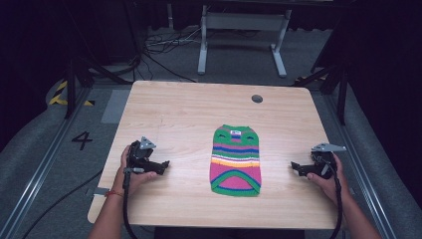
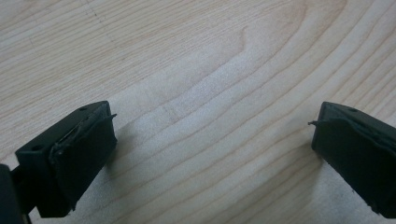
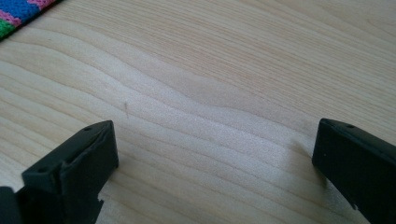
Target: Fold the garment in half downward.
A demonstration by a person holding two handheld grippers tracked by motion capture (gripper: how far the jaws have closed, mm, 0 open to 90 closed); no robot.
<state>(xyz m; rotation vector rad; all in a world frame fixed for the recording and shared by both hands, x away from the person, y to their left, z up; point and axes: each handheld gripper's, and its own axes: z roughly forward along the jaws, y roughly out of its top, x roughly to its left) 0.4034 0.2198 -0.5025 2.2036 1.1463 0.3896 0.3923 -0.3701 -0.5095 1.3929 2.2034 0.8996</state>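
Observation:
A small striped knitted sweater (image 1: pixel 236 160), green, pink, blue and yellow, lies flat on the wooden table (image 1: pixel 189 114), a little right of centre. My left gripper (image 1: pixel 164 166) rests on the table to the sweater's left, jaws pointing toward it. Its jaws stand wide apart over bare wood (image 2: pixel 210 126), so it is open and holds nothing. My right gripper (image 1: pixel 294 168) rests to the sweater's right, also pointing inward. It is open too (image 3: pixel 215 140), over bare wood. A corner of the sweater (image 3: pixel 18 14) shows at the top left of the right gripper view.
A round grommet hole (image 1: pixel 257 98) sits near the table's far edge. Beyond the table stand a white frame (image 1: pixel 243 30) and loose cables (image 1: pixel 159 45) on the grey floor. Black stands flank the table on both sides.

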